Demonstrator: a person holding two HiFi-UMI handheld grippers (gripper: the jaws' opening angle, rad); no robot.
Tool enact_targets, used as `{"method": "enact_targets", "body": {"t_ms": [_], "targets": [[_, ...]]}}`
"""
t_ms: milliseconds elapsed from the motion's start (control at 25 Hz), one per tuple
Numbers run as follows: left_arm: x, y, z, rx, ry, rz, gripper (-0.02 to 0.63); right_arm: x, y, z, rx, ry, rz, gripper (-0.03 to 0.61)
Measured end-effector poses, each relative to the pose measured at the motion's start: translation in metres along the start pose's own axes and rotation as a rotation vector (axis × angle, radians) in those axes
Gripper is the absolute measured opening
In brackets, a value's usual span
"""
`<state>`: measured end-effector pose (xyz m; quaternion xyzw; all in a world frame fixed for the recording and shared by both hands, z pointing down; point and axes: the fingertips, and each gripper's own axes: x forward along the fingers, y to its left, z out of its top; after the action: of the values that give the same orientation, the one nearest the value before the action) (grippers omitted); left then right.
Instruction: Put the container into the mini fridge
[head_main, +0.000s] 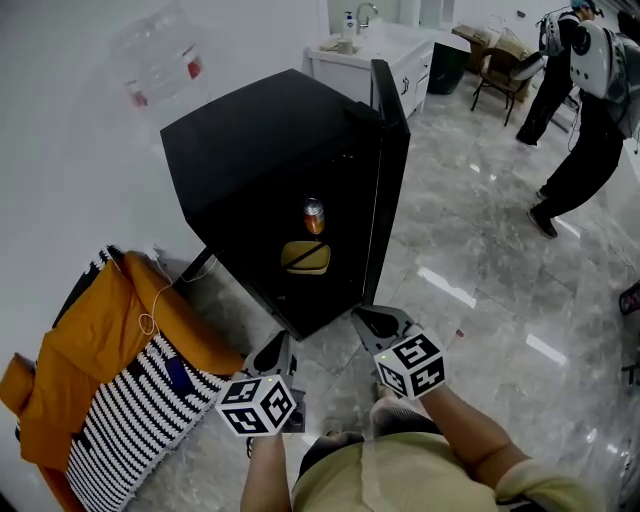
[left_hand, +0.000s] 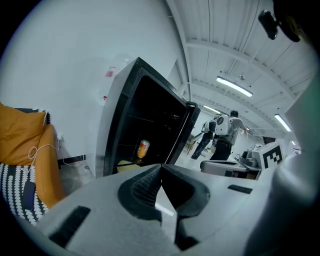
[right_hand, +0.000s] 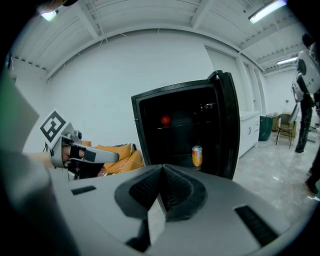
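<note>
Sitting inside the mini fridge (head_main: 250, 150) is the yellow container (head_main: 305, 257). It lies on a low shelf, right under an orange can (head_main: 314, 216). The fridge is black and stands in the upper middle of the head view. Its door (head_main: 392, 170) is swung open on the right side.

Both grippers are at the bottom of the head view, below the fridge. The left gripper (head_main: 283, 342) is a little left of the middle, and the right gripper (head_main: 383, 322) is just to its right. They both point up the picture toward the open front of the fridge. The container is above them in the picture, between the two, and well apart from both. Neither gripper touches it.

In the left gripper view, the jaws of the left gripper (left_hand: 161, 168) are pressed together with nothing between them. A bit of the container (left_hand: 126, 165) peeks out just above and to the left of the jaws, with the can (left_hand: 143, 148) over it.

In the right gripper view, the jaws of the right gripper (right_hand: 162, 169) are pressed together too, with nothing pinched. The can (right_hand: 197, 155) shows just above them, to the right.

An orange cloth (head_main: 80, 350) and a striped cushion (head_main: 130, 420) lie at the lower left of the head view. A person (head_main: 590, 100) stands at the upper right.
</note>
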<state>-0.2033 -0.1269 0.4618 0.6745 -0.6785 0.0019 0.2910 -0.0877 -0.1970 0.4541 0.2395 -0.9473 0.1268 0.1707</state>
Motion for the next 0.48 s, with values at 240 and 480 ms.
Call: {"method": "enact_targets", "body": {"t_ms": [240,480], "targets": [[0.002,-0.009,-0.002,0.017,0.011,-0.016,0.023,-0.008,-0.002,0.001,0.001,-0.008,-0.005,0.028],[0.004,-0.015,-0.005,0.033,0.029,-0.024,0.023,-0.012,-0.002,-0.001,0.006,-0.008,-0.001,0.028]]}}
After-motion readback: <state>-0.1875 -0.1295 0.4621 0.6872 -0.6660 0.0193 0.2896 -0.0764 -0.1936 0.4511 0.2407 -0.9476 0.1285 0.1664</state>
